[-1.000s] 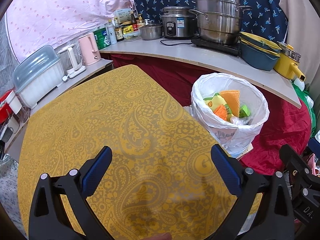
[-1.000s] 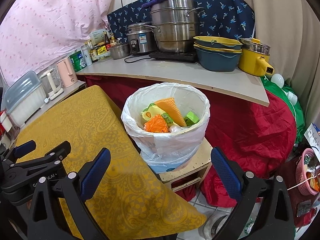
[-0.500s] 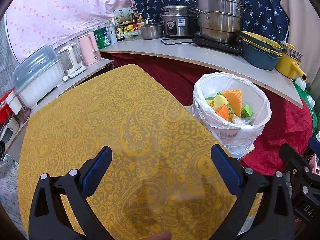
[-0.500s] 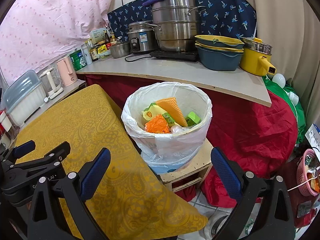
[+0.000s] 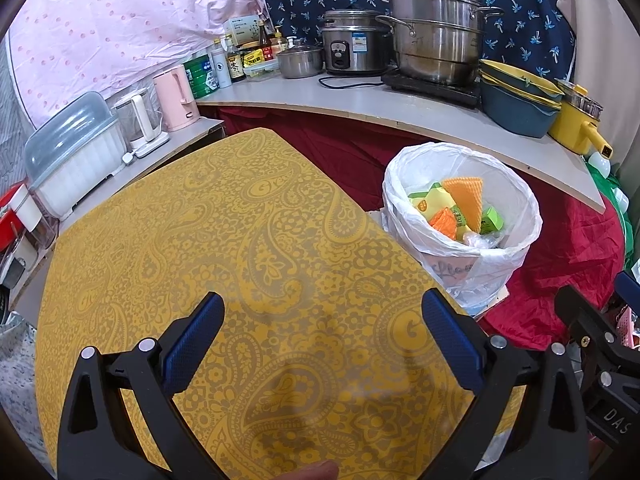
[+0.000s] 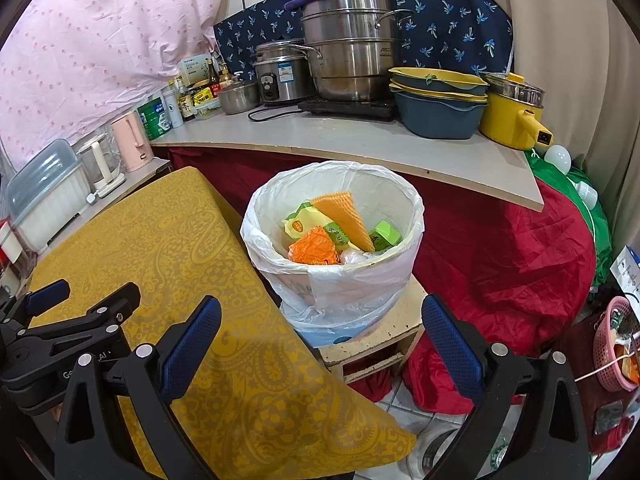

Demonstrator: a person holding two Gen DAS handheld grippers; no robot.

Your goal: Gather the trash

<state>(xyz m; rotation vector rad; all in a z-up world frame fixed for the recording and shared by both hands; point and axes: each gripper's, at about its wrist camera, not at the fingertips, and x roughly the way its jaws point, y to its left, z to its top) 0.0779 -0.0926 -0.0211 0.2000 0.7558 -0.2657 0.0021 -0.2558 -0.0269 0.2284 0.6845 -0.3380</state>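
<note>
Left wrist view: my left gripper (image 5: pixel 322 334) stands wide apart with nothing between its blue ribbed pads (image 5: pixel 192 346), above the near part of the table (image 5: pixel 168 248). The table wears a mustard-yellow cloth with a grey paisley pattern, flat and unwrinkled; I see nothing lying on it. Off its right edge stands the trash bin (image 5: pixel 516 256), round, lined with a thin white plastic bag folded over the rim. Inside lies the trash (image 5: pixel 460 208): an orange waffle-textured cloth leaning upright, yellow and green packets, an orange crumpled wrapper, some clear film. Beyond the bin runs a grey counter (image 5: pixel 400 104) draped below in dark red fabric. On it I note a stacked steel steamer (image 5: pixel 436 36), a rice cooker (image 5: pixel 354 44), nested blue and yellow basins (image 5: pixel 516 100) and a yellow pot (image 5: pixel 576 128). Past the table's far-left edge stand a pink kettle (image 5: pixel 176 98) and a lidded white dish rack (image 5: pixel 72 152). Part of the right gripper's black frame shows at the right edge.

Right wrist view: my right gripper (image 6: pixel 320 334) is likewise spread wide and empty, over the table's (image 6: pixel 160 240) right edge, the bin (image 6: pixel 340 280) straight ahead between its fingers. The bin rests on a low pale wooden stand (image 6: pixel 384 336), just beside the table edge. The trash (image 6: pixel 332 228) fills the bottom only, well below the rim. Red cloth (image 6: pixel 500 260) bunches to the right; a pink plastic basket (image 6: pixel 612 344) sits at the far right. The left gripper's black frame (image 6: pixel 68 332) hangs over the table at lower left.
</note>
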